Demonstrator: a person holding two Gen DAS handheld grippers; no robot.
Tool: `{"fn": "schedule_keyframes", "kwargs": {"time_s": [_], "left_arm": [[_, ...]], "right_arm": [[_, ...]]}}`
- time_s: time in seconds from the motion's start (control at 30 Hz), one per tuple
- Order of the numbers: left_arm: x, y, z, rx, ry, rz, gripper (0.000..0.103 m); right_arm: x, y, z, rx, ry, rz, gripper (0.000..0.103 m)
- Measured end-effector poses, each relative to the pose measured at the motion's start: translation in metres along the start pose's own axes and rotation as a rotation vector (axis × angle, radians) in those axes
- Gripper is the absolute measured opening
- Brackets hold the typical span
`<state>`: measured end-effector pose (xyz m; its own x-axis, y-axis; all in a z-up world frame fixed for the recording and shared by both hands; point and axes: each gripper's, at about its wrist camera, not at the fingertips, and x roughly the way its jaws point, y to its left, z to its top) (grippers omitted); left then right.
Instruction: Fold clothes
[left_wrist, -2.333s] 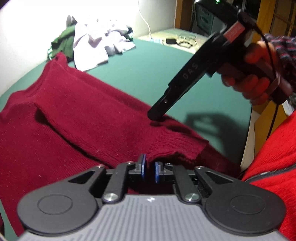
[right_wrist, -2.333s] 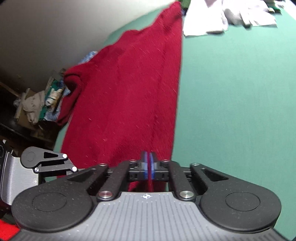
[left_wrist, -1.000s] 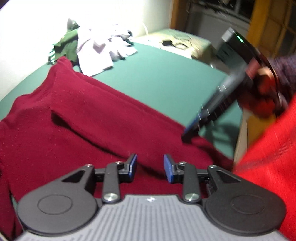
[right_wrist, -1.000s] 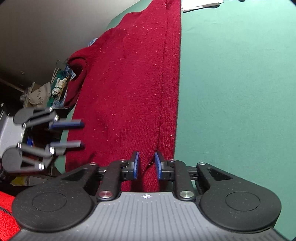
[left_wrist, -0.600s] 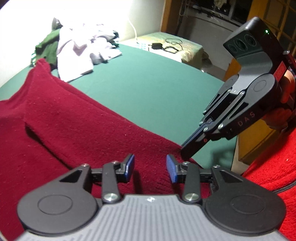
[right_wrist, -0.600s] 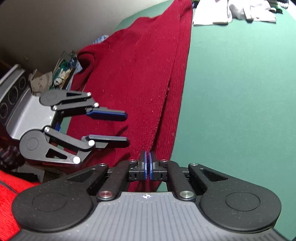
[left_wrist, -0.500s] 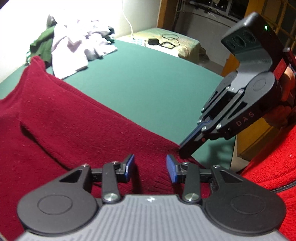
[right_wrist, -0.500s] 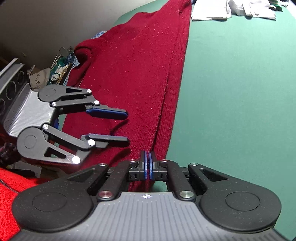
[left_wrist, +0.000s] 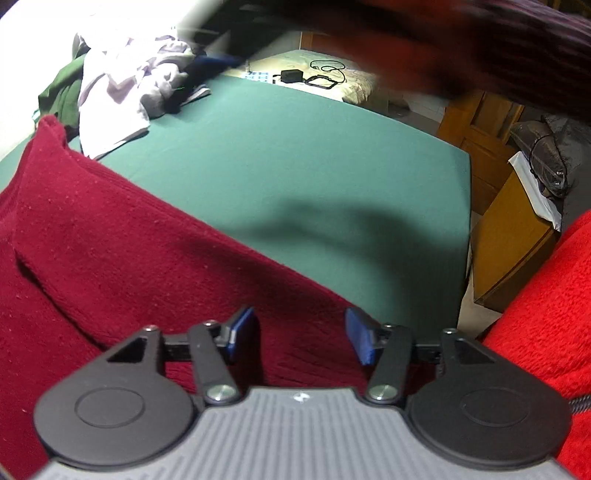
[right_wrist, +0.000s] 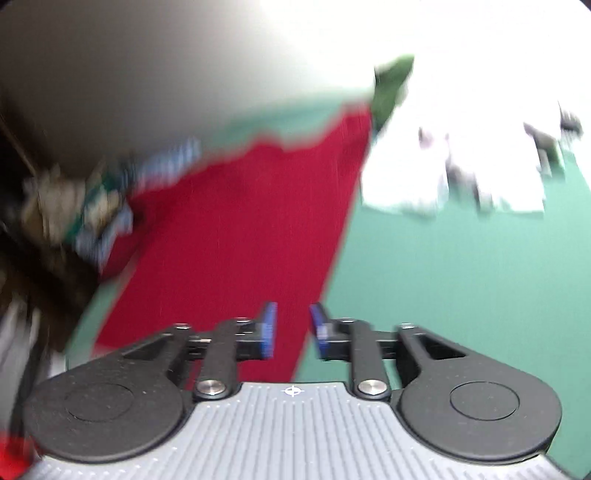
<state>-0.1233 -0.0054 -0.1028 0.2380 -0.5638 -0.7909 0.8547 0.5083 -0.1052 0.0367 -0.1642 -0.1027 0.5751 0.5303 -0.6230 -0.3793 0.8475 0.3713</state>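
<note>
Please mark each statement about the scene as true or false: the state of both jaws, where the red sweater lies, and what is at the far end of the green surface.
1. The left gripper has its jaws apart, nothing pinched. True.
2. The right gripper is shut on the red sweater. False: its jaws have just been opening and stand apart, with no cloth between them.
3. The red sweater lies on a green surface. True.
4. The far end of the green surface is bare. False: a pile of pale clothes lies there.
</note>
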Motion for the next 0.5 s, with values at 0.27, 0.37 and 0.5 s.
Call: {"fn": "schedule_keyframes", "kwargs": {"time_s": [0.27,0.37,0.5], "left_arm": [[0.001,-0.007,-0.001,-0.045,0.001,0.022,0.061],[0.001,-0.002,-0.001,-0.086,-0.002,0.025,0.060],[0.002,-0.002,0.000,-0.125,-0.001,0.032,0.061]], "right_arm": [[0.114,-0.042,0.066,0.103,-0.093,-0.024,0.048],[0.137,-0.045,0.079,0.118,-0.040,0.049,0.044],[0.148,-0.055,0.095,0.180,-0.029,0.108,0.042]]}}
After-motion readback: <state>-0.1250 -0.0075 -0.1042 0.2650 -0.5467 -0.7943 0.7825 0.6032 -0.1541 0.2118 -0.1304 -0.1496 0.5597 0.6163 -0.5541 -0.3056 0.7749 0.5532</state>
